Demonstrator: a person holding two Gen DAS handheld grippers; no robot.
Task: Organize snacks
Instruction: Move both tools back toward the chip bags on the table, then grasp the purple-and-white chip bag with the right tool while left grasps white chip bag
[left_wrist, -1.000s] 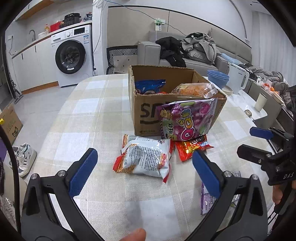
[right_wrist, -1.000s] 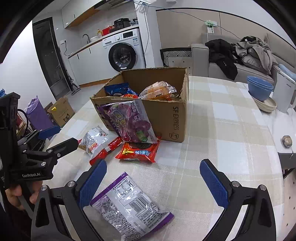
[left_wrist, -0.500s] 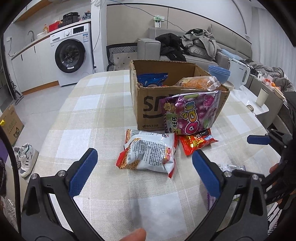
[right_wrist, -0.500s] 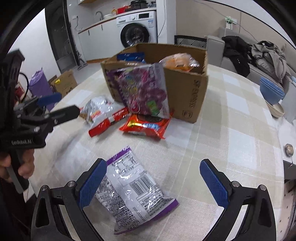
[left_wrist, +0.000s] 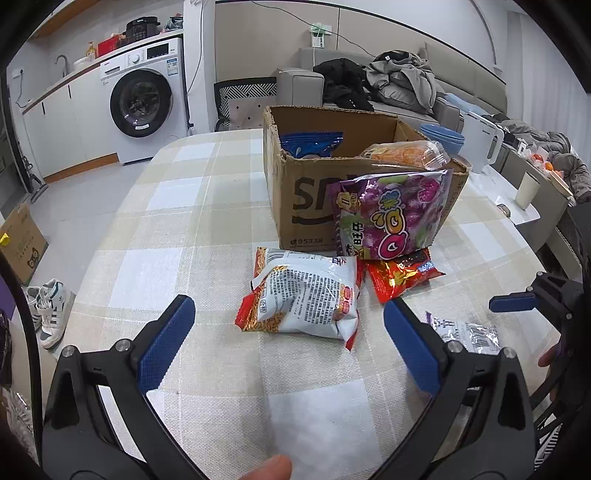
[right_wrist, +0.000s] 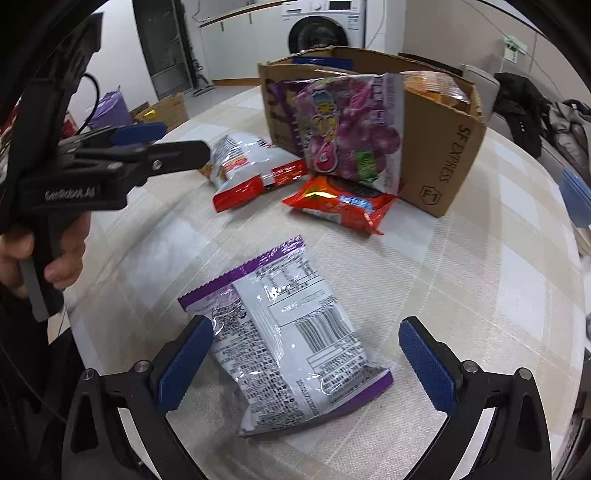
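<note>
A cardboard box (left_wrist: 314, 192) (right_wrist: 443, 147) on the checked table holds a blue bag (left_wrist: 310, 144) and an orange bag (left_wrist: 402, 153). A purple candy bag (left_wrist: 391, 218) (right_wrist: 351, 125) leans on its front. Below it lie a small red packet (left_wrist: 399, 277) (right_wrist: 340, 206) and a white-and-red noodle bag (left_wrist: 306, 295) (right_wrist: 247, 166). My left gripper (left_wrist: 288, 332) is open just short of the noodle bag. My right gripper (right_wrist: 306, 354) is open, its fingers on either side of a white bag with purple edges (right_wrist: 288, 332) (left_wrist: 461, 328).
Blue bowls (left_wrist: 443, 134), a white kettle (left_wrist: 480, 144) and a cup (left_wrist: 526, 188) stand at the table's far right. Beyond are a washing machine (left_wrist: 144, 99) and a sofa with clothes (left_wrist: 388, 85). Shoes (left_wrist: 48, 306) and a carton (left_wrist: 18, 243) sit on the floor at left.
The right gripper has come down and forward over the purple-edged bag, which now lies between its fingers. The left gripper has drifted a little back and left; both stay open.
</note>
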